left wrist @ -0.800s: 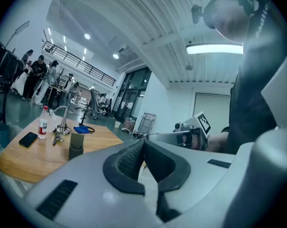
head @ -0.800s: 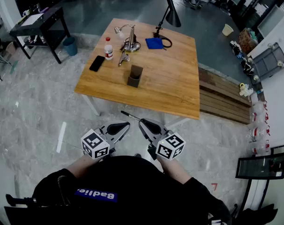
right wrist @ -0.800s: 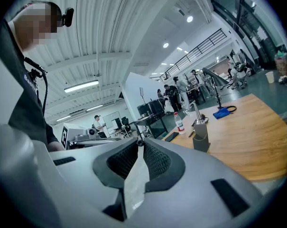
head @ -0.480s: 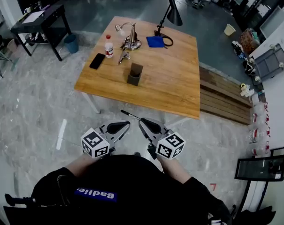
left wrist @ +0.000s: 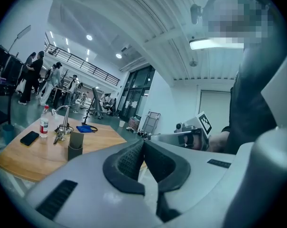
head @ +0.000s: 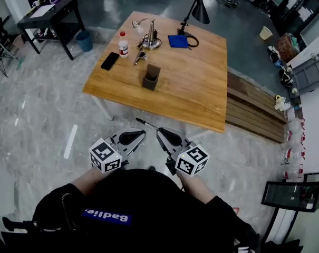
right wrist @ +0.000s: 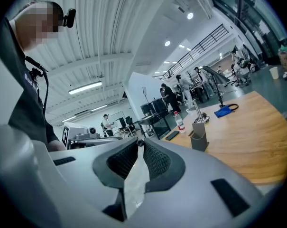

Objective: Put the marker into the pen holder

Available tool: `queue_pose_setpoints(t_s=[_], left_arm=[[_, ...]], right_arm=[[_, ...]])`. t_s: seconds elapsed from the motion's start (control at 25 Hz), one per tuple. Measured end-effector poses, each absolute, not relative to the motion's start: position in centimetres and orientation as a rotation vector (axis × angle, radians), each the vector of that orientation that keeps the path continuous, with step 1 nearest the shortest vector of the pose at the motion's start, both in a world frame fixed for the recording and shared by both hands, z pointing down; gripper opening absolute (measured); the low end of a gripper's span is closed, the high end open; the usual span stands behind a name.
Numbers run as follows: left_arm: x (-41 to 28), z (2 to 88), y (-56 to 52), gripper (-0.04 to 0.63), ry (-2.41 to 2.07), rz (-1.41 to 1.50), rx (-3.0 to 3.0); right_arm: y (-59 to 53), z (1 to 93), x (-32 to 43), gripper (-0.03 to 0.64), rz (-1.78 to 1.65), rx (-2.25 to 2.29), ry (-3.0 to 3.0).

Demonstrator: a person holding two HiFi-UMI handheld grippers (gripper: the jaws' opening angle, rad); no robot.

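Marker (head: 147,125): thin, dark and stiff, probably light with a smooth barrel. Right gripper (head: 160,132) is clamped on one end of it; the rest sticks out sideways. An end grip may let it pivot, so mid-barrel looks safer. Left gripper (head: 143,133) closed, empty. Pen holder (head: 150,79) stands on table (head: 201,88), well apart.

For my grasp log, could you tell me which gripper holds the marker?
The right gripper: its jaws are shut on the thin dark marker, which juts out past their tips. The left gripper is shut with nothing between its jaws.
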State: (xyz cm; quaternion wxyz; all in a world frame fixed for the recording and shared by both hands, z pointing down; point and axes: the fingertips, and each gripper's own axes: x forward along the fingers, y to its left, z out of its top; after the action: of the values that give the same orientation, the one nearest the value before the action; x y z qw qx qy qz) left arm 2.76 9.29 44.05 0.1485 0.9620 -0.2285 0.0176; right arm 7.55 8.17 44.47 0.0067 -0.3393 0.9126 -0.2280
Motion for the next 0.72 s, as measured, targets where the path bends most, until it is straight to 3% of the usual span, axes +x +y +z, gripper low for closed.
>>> queue_pose_setpoints(t_s=[0.72], left_arm=[[3.3, 44.8, 2.4, 0.009, -0.716, 0.039, 2.781]], right_arm=[[1.7, 47.0, 8.7, 0.043, -0.685, -1.124, 2.994]])
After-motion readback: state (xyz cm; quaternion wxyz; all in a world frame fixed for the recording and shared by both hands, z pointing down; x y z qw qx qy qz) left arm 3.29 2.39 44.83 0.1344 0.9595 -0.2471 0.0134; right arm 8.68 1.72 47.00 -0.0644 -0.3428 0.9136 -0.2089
